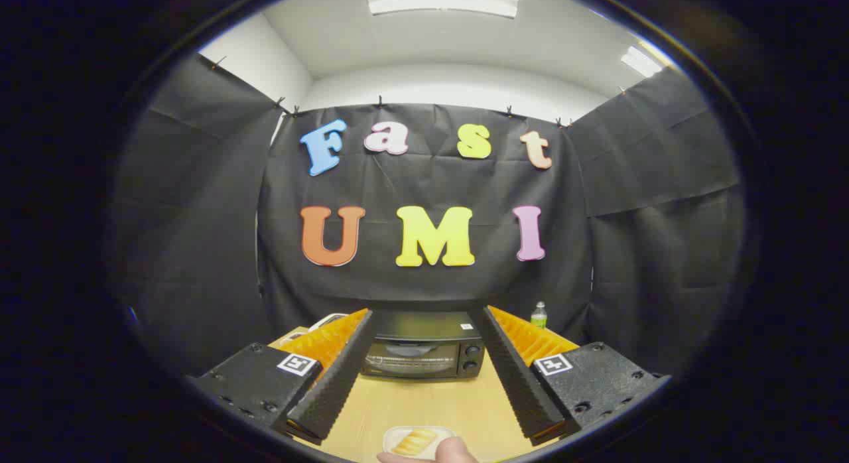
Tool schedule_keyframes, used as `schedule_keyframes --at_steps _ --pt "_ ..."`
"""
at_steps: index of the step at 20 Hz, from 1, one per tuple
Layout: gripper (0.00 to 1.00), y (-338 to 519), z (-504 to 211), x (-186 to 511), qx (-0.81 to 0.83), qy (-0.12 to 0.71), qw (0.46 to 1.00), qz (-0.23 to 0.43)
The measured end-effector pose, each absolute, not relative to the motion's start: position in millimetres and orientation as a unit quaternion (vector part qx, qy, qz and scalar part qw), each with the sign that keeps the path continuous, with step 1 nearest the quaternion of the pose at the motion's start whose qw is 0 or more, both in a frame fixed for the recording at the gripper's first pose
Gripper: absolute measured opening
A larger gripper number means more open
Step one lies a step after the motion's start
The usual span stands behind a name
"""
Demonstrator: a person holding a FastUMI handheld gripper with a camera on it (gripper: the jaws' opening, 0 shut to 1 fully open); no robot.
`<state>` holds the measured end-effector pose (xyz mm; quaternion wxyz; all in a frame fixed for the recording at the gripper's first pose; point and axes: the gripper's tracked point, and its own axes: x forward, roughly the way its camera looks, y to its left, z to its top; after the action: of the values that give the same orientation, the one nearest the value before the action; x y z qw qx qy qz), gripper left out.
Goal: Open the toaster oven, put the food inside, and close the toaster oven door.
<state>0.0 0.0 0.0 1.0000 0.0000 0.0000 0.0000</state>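
The gripper (424, 383) is held well back from the toaster oven (423, 350), fingers spread wide and gripping nothing. The oven is seen straight ahead, framed between the two fingers at the far side of the table (424, 403), its door shut and its width lying across the line of approach. The food sits on a small plate (416, 442) below and nearer than the fingertips, with a fingertip (454, 451) touching it (a person's). A bottle (539, 315) stands right of the oven, clear of the path. Nothing is judged to block the door.
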Motion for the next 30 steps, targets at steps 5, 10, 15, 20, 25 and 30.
schedule_keyframes --at_steps 5,10,15,20,25,30 --pt "1.00 -1 0 -1 0.000 0.001 1.000 -0.005" --pt "1.00 -2 -3 3 0.005 0.004 1.000 -0.006" --pt "1.00 -6 -5 5 0.005 0.007 1.000 -0.011" --pt "1.00 -11 -8 8 0.014 0.009 1.000 -0.017" --pt "1.00 -15 -18 15 0.017 0.018 1.000 -0.018" --pt "1.00 -11 -17 23 0.024 0.007 1.000 0.006"
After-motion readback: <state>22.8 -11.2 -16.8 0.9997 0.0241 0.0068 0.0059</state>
